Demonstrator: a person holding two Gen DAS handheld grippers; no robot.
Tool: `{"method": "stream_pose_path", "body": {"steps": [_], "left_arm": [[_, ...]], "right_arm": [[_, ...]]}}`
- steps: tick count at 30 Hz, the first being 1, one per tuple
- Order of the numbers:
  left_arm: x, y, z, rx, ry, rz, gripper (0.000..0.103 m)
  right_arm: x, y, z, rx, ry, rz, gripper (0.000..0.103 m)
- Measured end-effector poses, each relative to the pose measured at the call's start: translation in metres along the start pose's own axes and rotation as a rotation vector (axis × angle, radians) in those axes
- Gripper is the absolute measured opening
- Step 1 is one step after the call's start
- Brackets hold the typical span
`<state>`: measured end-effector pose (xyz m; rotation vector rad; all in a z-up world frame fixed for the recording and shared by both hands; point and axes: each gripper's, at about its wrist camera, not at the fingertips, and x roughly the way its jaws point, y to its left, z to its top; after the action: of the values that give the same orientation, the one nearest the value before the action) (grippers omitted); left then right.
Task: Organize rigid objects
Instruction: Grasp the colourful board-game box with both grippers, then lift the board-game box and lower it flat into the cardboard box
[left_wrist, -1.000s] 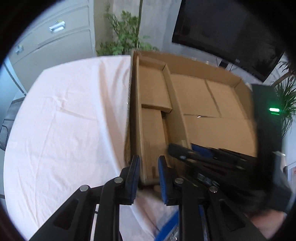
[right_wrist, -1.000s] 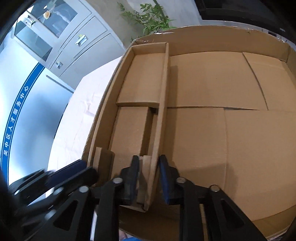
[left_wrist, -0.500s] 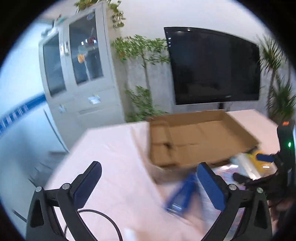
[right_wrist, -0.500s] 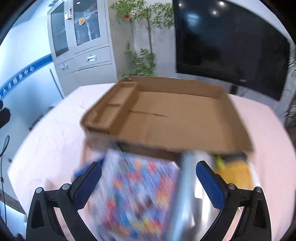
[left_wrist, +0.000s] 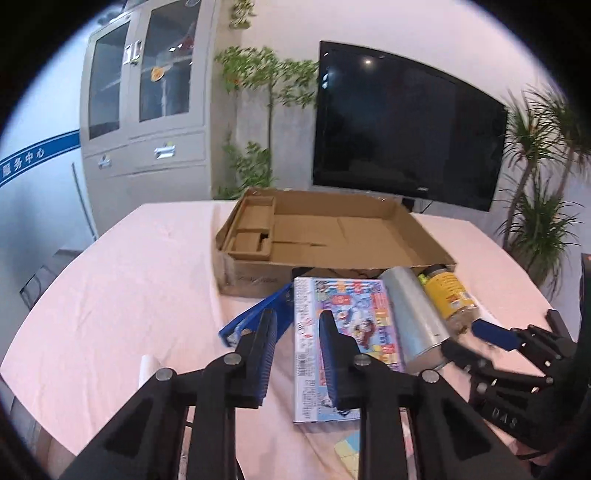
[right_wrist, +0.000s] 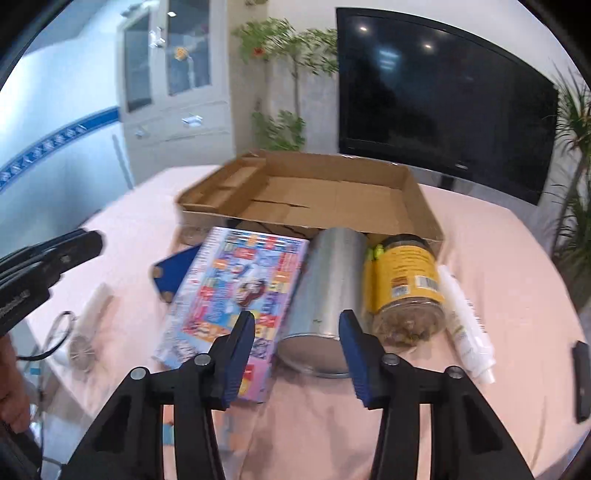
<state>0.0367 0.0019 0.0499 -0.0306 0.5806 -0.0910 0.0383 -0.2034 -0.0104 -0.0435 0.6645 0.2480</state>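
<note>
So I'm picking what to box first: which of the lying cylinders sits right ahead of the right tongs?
The silver can, plain metal, lying between the colourful box and the yellow-labelled jar.

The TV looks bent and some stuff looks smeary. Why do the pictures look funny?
Both wrist views use fisheye lenses, so the TV bows and dark corners ring the picture. Left wrist view: mostly sharp, though the plants smear. Right wrist view: blurrier, with the box edge and cabinet streaked; small lamp glints sit on the screen.
</note>
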Motion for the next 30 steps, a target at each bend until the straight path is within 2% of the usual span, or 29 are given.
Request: {"method": "stream_pose_path", "body": {"steps": [1, 2, 3, 5, 10, 12, 14, 17, 19, 21, 25, 27, 28, 30], "left_arm": [[-0.001, -0.001, -0.001, 0.008, 0.011, -0.004, 0.055], [0.001, 0.0, 0.0, 0.012, 0.036, -0.008, 0.091], [0.003, 0.003, -0.001, 0.002, 0.054, -0.009, 0.101], [0.006, 0.011, -0.004, -0.034, 0.081, -0.035, 0.101], [0.026, 0.039, -0.014, -0.096, 0.226, -0.167, 0.101], [0.046, 0.049, -0.02, -0.147, 0.293, -0.233, 0.101], [0.067, 0.049, -0.027, -0.187, 0.344, -0.292, 0.101], [0.101, 0.039, -0.034, -0.206, 0.411, -0.388, 0.101], [0.126, 0.033, -0.039, -0.219, 0.465, -0.401, 0.101], [0.145, 0.029, -0.044, -0.234, 0.509, -0.409, 0.1], [0.166, 0.017, -0.051, -0.212, 0.574, -0.432, 0.099], [0.17, 0.014, -0.056, -0.194, 0.6, -0.419, 0.092], [0.17, 0.016, -0.058, -0.203, 0.591, -0.419, 0.092], [0.169, 0.016, -0.059, -0.189, 0.583, -0.394, 0.084]], "right_arm": [[-0.003, 0.0, -0.002, -0.001, -0.011, 0.015, 0.077], [-0.006, -0.001, -0.005, 0.0, -0.025, 0.032, 0.1], [-0.005, -0.002, -0.006, 0.006, -0.042, 0.045, 0.103], [-0.001, -0.007, -0.012, 0.031, -0.026, 0.089, 0.103], [0.022, -0.023, -0.027, 0.194, 0.109, 0.315, 0.103], [0.037, -0.022, -0.034, 0.262, 0.175, 0.399, 0.103], [0.054, -0.017, -0.038, 0.311, 0.227, 0.439, 0.1], [0.078, -0.006, -0.036, 0.31, 0.276, 0.426, 0.092], [0.094, 0.002, -0.034, 0.283, 0.316, 0.377, 0.085], [0.112, 0.01, -0.035, 0.252, 0.364, 0.326, 0.07], [0.131, 0.02, -0.034, 0.235, 0.402, 0.279, 0.071], [0.138, 0.023, -0.032, 0.24, 0.409, 0.279, 0.076], [0.14, 0.024, -0.032, 0.241, 0.41, 0.279, 0.077], [0.144, 0.028, -0.034, 0.235, 0.412, 0.277, 0.084]]}}
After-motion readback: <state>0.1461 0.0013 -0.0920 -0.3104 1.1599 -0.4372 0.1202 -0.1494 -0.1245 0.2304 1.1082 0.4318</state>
